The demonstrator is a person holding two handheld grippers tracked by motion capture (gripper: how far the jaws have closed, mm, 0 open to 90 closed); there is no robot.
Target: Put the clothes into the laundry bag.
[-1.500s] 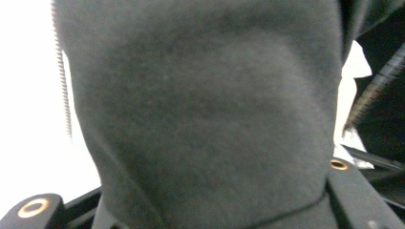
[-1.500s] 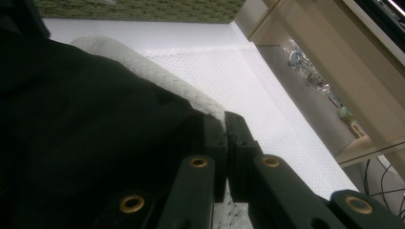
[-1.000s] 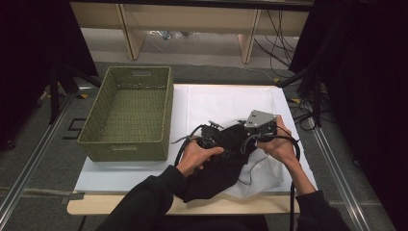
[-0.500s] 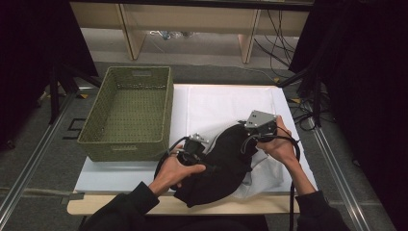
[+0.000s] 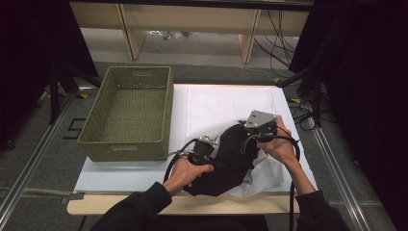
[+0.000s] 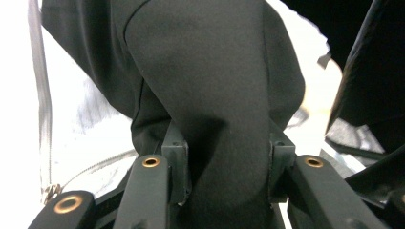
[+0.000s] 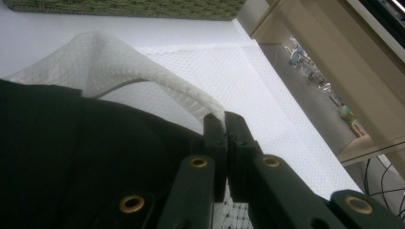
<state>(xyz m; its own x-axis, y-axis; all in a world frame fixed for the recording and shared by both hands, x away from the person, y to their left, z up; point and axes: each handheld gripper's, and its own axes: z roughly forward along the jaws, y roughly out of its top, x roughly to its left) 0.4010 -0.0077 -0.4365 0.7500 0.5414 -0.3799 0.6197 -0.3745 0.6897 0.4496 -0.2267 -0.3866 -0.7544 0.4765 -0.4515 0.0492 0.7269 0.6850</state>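
On the tabletop [image 5: 144, 171], covered with a white sheet, a black jacket [image 5: 230, 159] with a white mesh lining lies near the front edge, between the person's two hands. The left gripper [image 5: 204, 147] has its jaws part open around a thick fold of the black fabric [image 6: 215, 95], which fills the gap between them; a silver zipper [image 6: 45, 105] runs along the white lining at the side. The right gripper [image 5: 257, 129] has its jaws almost shut on the edge of the jacket, where the white mesh lining [image 7: 119, 67] curls up over the black cloth. To the left of the jacket stands a green woven basket [image 5: 166, 120], rectangular, just beside the sheet's left part. Nothing lies inside it; its bottom is bare.
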